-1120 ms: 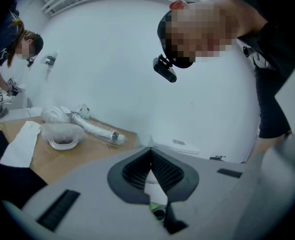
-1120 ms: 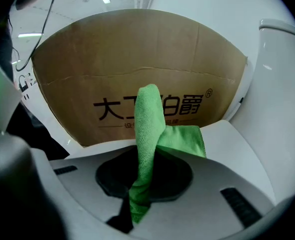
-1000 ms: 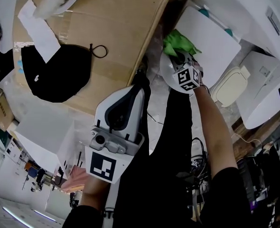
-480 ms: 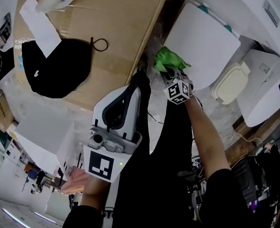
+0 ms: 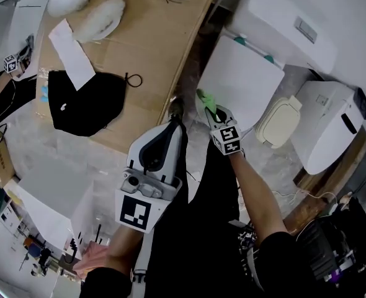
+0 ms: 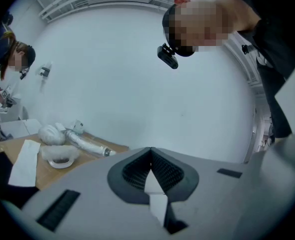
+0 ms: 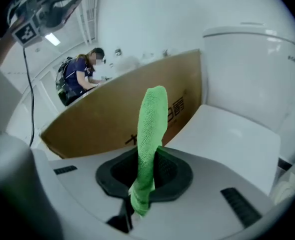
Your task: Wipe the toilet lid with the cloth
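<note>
The white toilet lid (image 5: 245, 79) lies closed below the tank (image 5: 282, 27). My right gripper (image 5: 213, 110) hangs at the lid's near left edge, shut on a green cloth (image 5: 205, 98). In the right gripper view the cloth (image 7: 152, 124) stands up as a narrow strip out of the closed jaws, with the lid (image 7: 227, 134) beyond it and not touched. My left gripper (image 5: 175, 121) is held lower left, away from the toilet. The left gripper view shows it (image 6: 150, 151) shut on nothing and aimed at a bare wall.
A cardboard surface (image 5: 139, 36) left of the toilet carries a black cap (image 5: 87, 101), white paper (image 5: 71, 51) and plastic-wrapped items. A second white fixture (image 5: 332, 123) and a beige pad (image 5: 279, 120) sit right of the lid. Another person (image 7: 80, 76) works nearby.
My right gripper has drawn back off the lid toward my body, carrying the cloth, which now shows as a thin strip. The left gripper has hardly moved.
</note>
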`<state>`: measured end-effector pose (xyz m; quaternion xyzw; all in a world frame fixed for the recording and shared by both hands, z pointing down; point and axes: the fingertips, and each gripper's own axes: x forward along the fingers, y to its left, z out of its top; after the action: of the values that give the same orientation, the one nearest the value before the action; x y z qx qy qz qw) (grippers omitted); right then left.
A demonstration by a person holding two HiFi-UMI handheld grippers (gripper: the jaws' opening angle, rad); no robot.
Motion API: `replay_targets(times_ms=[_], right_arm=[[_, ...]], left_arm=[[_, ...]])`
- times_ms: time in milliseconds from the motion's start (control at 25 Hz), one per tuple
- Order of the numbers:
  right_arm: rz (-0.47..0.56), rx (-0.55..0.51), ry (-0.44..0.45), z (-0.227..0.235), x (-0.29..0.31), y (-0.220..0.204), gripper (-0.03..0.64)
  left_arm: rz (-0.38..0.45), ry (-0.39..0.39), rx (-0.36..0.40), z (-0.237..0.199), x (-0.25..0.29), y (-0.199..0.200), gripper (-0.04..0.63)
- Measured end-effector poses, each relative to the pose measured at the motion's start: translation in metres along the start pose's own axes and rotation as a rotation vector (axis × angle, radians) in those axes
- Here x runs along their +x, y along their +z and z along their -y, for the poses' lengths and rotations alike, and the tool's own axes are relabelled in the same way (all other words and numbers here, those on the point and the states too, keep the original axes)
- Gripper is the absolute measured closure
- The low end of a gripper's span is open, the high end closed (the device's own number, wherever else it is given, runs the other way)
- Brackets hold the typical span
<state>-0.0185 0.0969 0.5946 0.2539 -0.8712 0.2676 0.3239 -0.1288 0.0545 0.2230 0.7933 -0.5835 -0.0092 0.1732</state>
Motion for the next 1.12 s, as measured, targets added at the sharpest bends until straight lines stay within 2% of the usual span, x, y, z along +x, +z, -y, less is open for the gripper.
replay_targets(times_ms=[160,320,440,520,760,920,1120], right_arm=[[0.125,0.054,-0.127,0.009,-0.072,0.079,0.566],[0.245,0.080,-0.179,0.004,-0.156,0.164,0.566],[0.341,0.064,-0.227,0.007,-0.219,0.225,0.566],[0.397,0.056,-0.261,0.005,-0.260,0.253,0.566],[0.493,0.082,-0.347,0.010,-0.369,0.297,0.566],[0.554,0.110,-0.402,0.006,-0.425,0.303,0.566],[0.585,0.078,-0.449,0.002,-0.471,0.310,0.566]], left_arm=[[0.025,-0.052,0.030,0.026,0.004,0.043,0.594],[0.046,-0.105,0.034,0.057,0.013,0.090,0.594],[0.107,-0.139,0.005,0.079,0.024,0.132,0.594],[0.132,-0.165,0.015,0.096,0.025,0.153,0.594],[0.118,-0.223,0.027,0.145,0.025,0.182,0.594],[0.104,-0.245,0.055,0.166,0.013,0.188,0.594],[0.126,-0.231,0.082,0.179,0.005,0.205,0.594]])
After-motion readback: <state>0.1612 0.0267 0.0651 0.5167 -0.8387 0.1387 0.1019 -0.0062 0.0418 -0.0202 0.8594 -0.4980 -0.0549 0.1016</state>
